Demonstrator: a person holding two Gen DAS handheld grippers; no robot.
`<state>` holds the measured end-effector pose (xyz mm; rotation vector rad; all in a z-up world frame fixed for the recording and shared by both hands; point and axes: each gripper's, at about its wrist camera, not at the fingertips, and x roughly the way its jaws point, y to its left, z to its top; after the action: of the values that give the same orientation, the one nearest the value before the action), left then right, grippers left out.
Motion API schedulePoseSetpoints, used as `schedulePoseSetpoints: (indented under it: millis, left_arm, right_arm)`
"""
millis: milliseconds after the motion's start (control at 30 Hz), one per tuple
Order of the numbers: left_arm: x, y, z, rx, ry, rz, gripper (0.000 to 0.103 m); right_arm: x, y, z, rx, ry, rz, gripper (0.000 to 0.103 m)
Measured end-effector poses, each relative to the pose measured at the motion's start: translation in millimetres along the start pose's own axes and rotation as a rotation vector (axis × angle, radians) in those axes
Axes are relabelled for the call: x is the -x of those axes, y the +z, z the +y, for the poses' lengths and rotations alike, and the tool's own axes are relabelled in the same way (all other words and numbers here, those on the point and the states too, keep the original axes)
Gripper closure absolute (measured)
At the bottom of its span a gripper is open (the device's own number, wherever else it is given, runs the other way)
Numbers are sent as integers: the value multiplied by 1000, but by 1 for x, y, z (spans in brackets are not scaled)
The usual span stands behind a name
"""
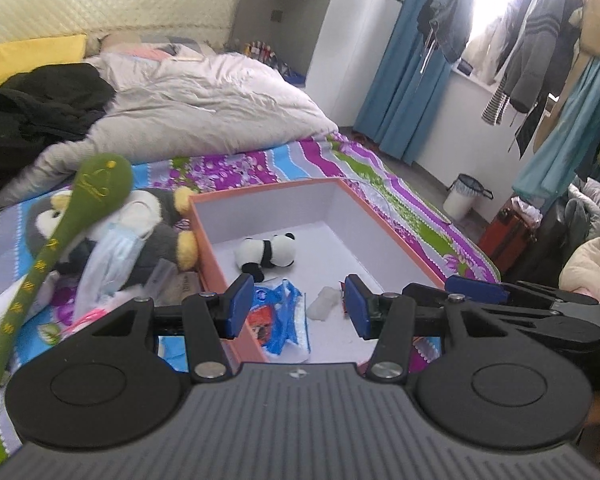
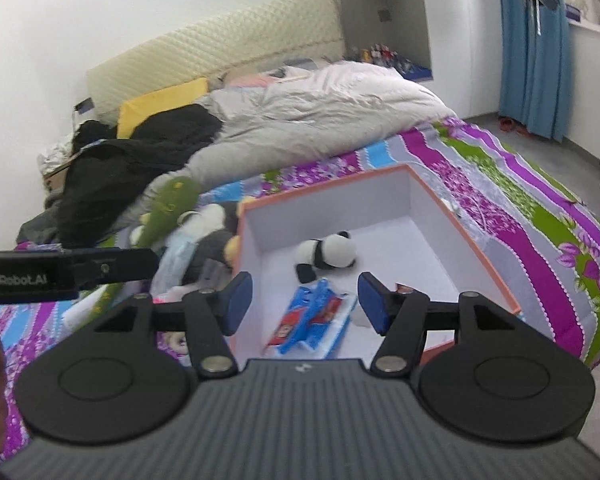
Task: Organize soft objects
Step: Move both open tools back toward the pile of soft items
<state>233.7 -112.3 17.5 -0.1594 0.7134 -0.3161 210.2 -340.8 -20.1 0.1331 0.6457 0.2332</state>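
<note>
Both claws, left claw [image 1: 298, 306] and right claw [image 2: 304, 304], released above box [image 1: 392, 236]; penguin [image 1: 156, 224] just beside.

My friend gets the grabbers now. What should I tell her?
Left gripper and right gripper: both open, empty, above the near end of the orange box.
Already in the box: small panda, blue packet.
Not yet in: green plush, penguin plush and face mask, piled on the bedsheet left of the box.
</note>
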Motion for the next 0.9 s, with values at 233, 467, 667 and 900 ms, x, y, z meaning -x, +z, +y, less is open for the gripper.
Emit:
schedulePoseSetpoints:
  millis: [233,467,667,900]
  left_arm:
    - [47,-15,21,22,32,-52,47]
    - [77,-31,38,38,71,-82,47]
    - [90,-48,54,66,101,-74,47]
    - [105,-70,72,95,133,-68,45]
  right_arm:
    - [26,-5,34,42,41,-51,35]
    - [38,-15,61,67,102,-75,35]
    - [37,-28,83,88,132,-61,35]
    - [35,-44,104,114,158,-51,35]
